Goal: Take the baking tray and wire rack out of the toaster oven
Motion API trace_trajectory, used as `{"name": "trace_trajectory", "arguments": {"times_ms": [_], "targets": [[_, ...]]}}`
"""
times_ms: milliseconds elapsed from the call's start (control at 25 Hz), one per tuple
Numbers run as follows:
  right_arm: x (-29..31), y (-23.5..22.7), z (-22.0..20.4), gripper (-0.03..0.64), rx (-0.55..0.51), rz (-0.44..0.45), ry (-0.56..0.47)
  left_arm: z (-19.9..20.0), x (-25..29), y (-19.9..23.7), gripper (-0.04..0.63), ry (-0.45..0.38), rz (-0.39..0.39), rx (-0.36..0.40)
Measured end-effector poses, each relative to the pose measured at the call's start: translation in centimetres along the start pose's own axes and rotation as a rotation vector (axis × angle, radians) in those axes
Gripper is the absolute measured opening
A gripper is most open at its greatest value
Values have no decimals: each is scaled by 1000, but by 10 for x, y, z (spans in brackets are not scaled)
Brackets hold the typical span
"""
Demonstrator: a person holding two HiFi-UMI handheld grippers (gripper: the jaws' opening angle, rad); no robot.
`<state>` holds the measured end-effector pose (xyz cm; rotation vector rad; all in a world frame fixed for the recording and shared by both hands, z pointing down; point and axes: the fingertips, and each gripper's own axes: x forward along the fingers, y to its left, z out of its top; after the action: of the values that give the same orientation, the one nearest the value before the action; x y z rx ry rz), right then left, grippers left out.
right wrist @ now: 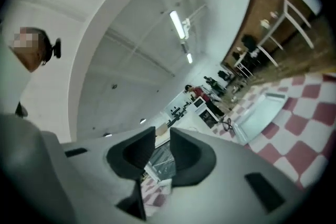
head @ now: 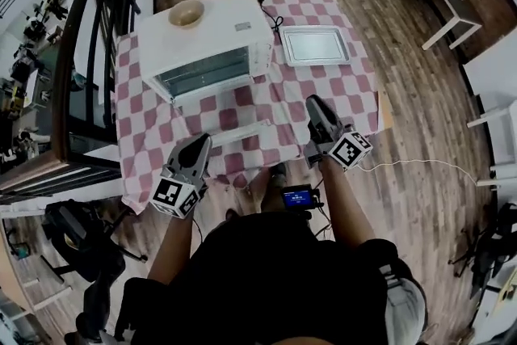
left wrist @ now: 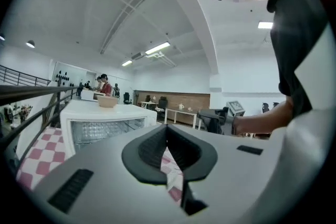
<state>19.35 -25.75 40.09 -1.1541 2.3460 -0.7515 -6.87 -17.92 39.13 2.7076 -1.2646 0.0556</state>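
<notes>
The baking tray (head: 315, 46) lies out on the bench (head: 359, 101) beside the toaster oven (head: 206, 40); the wire rack (left wrist: 105, 131) seems to be inside. The left gripper (head: 200, 143) is closed and empty. The right gripper (head: 315, 103) is open and empty, probably ready for the rack.

Open checked cloth (head: 349, 97) right of the toaster oven (head: 212, 35); obstacles: baking tray (head: 314, 45) behind, white bar (head: 240, 132) in front, railing (head: 79, 52) left.

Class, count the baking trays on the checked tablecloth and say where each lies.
1. The baking tray lies flat on the tablecloth, right of the toaster oven. More may be hidden inside the oven.
</notes>
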Motion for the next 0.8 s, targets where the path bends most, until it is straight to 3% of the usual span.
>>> {"name": "trace_trajectory", "arguments": {"times_ms": [200,400,520,640,800], "targets": [[-14,134,-44,89,-382,48,47,22,-86,14,-11,-77,42,35],[-34,219,-101,89,-591,86,98,18,-149,16,-11,-124,121,31],[-40,242,-122,89,-648,55,99,10,-168,13,-11,-124,159,29],[-46,240,-140,89,-618,8,132,0,-178,4,-12,-137,183,23],[-52,240,-153,89,-596,16,166,-15,-183,-11,-11,-114,209,-26]]}}
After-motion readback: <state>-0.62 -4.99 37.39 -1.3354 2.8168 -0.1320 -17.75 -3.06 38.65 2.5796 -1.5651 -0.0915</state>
